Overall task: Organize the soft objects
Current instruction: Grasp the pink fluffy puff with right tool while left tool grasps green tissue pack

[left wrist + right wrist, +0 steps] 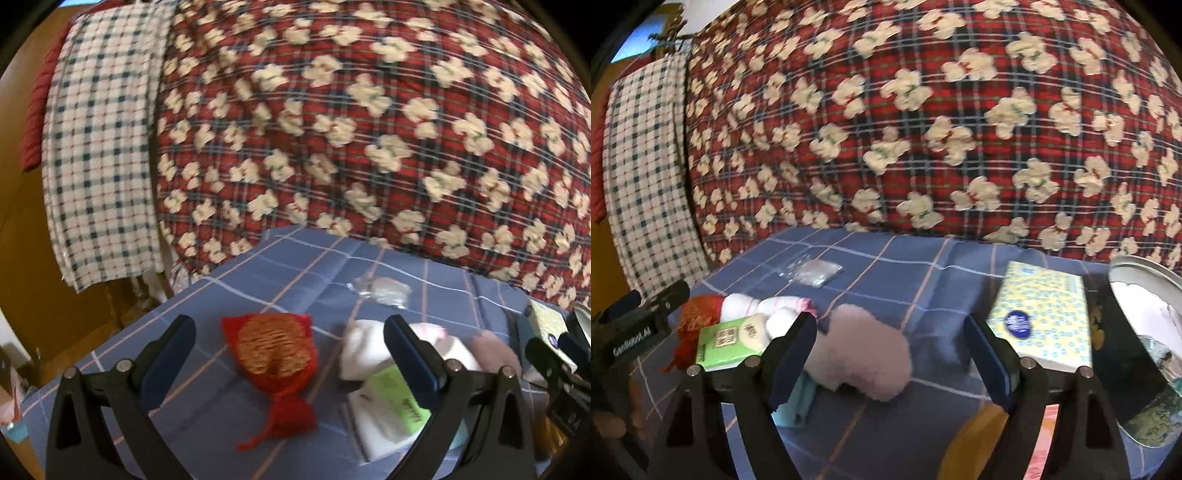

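Red mesh pouch (275, 354) between spread left gripper (288, 350) jaws (untouched)

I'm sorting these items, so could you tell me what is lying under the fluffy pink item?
A light blue cloth pokes out beneath the fluffy pink item, on the blue checked sheet. How far it extends underneath is hidden.

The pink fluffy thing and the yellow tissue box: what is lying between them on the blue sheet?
Nothing. In the right wrist view the pink fluffy thing and the yellow tissue box are separated only by bare blue checked sheet.
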A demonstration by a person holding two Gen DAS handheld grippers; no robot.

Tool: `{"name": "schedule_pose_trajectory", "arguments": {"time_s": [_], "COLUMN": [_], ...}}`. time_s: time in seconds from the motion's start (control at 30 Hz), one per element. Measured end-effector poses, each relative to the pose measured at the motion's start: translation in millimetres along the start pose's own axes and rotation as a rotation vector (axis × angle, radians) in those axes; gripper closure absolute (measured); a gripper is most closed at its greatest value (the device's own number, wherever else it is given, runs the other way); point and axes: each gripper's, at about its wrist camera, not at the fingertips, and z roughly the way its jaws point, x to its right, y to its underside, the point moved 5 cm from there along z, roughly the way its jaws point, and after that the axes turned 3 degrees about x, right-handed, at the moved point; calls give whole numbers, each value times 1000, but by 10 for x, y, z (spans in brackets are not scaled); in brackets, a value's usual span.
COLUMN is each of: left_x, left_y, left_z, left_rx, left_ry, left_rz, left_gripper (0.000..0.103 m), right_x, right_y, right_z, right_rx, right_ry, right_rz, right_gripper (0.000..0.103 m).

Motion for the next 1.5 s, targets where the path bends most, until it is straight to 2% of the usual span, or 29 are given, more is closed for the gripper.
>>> {"name": "schedule_pose_trajectory", "arguments": {"time_s": [0.1,0.23,0.37,0.47,0.53,0.6,0.67,0.73,0.8,0.93,1.03,1.1,1.2,1.3,1.5], "left_x": [-90,-161,-177,-106,-46,2,32,58,92,178,266,351,528,657,838], "left_y": [9,20,25,29,31,28,27,26,32,49,56,65,112,152,257], "left_z": [40,70,56,51,52,41,28,19,9,-43,-87,-98,-93,-68,45], "left_rx": [-18,-35,-35,-38,-40,-35,-30,-29,-30,-31,-20,-23,-42,-63,-137], "left_ry": [-12,-16,-22,1,7,9,17,30,56,147,180,200,220,230,224], "left_rz": [-23,-44,-32,6,36,57,74,83,93,121,155,188,272,329,406], "left_gripper": [0,0,0,0,0,0,0,0,0,0,0,0,0,0,5], "right_x": [-131,-228,-149,-125,-134,-143,-182,-232,-253,-201,-133,-110,-94,-91,-36], "right_y": [24,34,23,58,89,102,107,119,125,92,-15,-91,-148,-142,-101], "right_z": [73,147,260,459,558,603,588,567,537,408,223,57,-102,-129,-61], "right_rx": [-35,-55,-81,-162,-211,-231,-229,-231,-235,-196,-113,-35,35,48,14], "right_ry": [-40,-33,-23,-35,-52,-76,-95,-116,-148,-186,-207,-197,-170,-147,-150], "right_rz": [-31,-63,-8,38,57,73,50,24,32,75,108,93,67,38,62], "right_gripper": [20,20,20,22,40,44,53,68,77,80,80,80,79,79,79]}}
